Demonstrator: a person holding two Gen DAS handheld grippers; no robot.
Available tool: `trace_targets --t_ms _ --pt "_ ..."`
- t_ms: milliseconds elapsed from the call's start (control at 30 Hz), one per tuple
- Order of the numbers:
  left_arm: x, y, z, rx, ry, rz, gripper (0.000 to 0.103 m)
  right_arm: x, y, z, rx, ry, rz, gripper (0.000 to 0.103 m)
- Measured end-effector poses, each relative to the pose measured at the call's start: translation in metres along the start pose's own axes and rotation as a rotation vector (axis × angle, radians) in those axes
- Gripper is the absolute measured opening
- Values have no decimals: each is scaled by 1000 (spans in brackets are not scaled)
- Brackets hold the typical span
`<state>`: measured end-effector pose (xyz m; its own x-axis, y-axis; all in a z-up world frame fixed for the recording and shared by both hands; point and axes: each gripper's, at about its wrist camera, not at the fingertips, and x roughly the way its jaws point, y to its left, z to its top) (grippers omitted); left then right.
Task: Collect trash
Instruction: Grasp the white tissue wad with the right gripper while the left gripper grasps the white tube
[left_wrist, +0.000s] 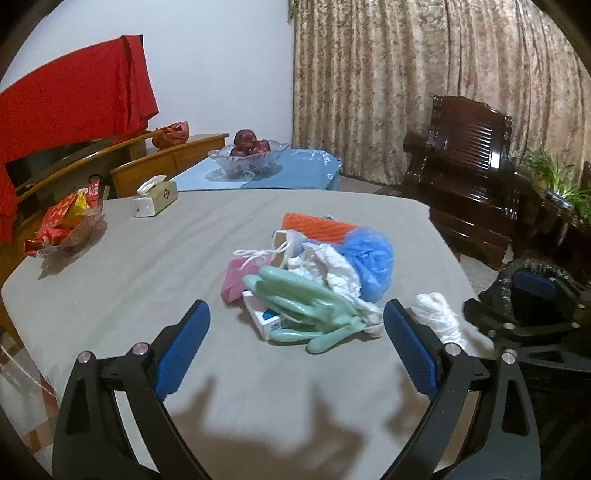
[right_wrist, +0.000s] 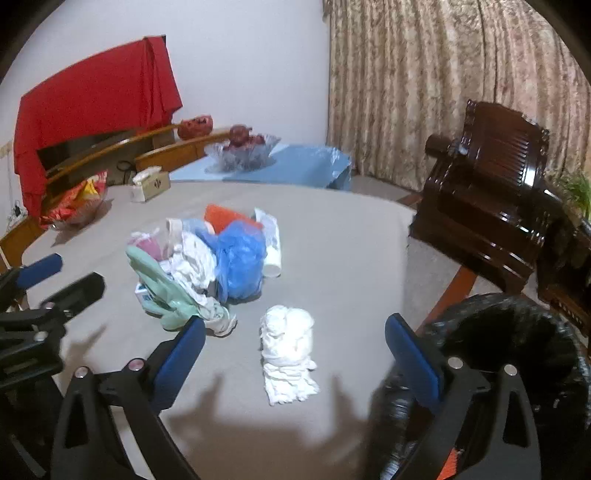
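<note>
A pile of trash (left_wrist: 314, 269) lies mid-table: a green rubber glove (left_wrist: 306, 302), a blue plastic bag (left_wrist: 369, 258), white wrappers, an orange net and a small box. The pile also shows in the right wrist view (right_wrist: 207, 266). A crumpled white tissue wad (right_wrist: 288, 350) lies apart, also seen in the left wrist view (left_wrist: 439, 317). My left gripper (left_wrist: 295, 314) is open and empty, just short of the glove. My right gripper (right_wrist: 295, 325) is open and empty, with the tissue wad between its fingers' line. A black-lined trash bin (right_wrist: 517, 339) stands at the table's right edge.
A grey cloth covers the table (left_wrist: 147, 295). A tissue box (left_wrist: 155, 195) and a glass bowl of snacks (left_wrist: 66, 229) sit at the far left. A fruit bowl (left_wrist: 247, 158) stands on a blue table behind. A dark wooden armchair (left_wrist: 469, 184) is at the right.
</note>
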<state>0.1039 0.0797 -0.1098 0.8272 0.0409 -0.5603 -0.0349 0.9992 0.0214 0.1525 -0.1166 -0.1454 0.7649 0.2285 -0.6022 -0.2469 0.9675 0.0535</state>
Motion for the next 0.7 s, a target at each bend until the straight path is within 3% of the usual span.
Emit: trace_targets --t_ms 300,567,700 --pt "22 2 -4 -14 26 5 92 51 -1 -13 -4 119 -8 76" --pt "36 -7 -1 -7 30 -17 92 69 -5 -19 19 208 33 38" --pt "41 -11 2 -1 27 -29 90 68 -5 -17 15 209 52 28"
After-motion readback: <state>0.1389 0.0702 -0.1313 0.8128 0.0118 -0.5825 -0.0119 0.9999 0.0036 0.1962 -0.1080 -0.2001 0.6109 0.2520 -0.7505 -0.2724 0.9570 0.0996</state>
